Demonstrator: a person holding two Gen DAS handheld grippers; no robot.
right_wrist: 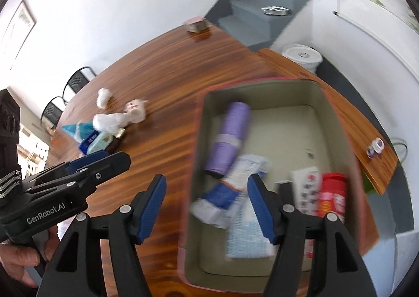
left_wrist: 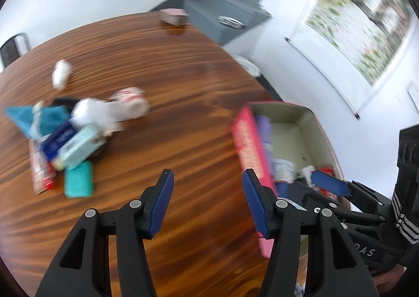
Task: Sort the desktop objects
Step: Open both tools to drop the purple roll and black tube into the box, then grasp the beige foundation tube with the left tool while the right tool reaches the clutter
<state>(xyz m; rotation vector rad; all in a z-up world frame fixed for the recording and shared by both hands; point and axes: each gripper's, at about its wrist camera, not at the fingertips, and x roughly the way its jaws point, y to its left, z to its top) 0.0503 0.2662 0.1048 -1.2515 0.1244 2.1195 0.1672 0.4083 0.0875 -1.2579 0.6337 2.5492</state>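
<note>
- the pile of small packets (left_wrist: 60, 137) lies far left on the table (left_wrist: 183, 119), light and soft; the teal case (left_wrist: 78, 183) at its near edge looks stiff, best pinched across its short sides
- left tongs (left_wrist: 207, 192) parted, holding nothing
- right tongs (right_wrist: 207, 197) parted and empty, over the box (right_wrist: 337, 119) on the right

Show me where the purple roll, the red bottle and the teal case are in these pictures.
purple roll (right_wrist: 230, 137): right wrist view, middle of its side, lying in the box.
red bottle (right_wrist: 332, 192): right wrist view, on its label, in the box.
teal case (left_wrist: 78, 183): left wrist view, top face, on the table.
</note>
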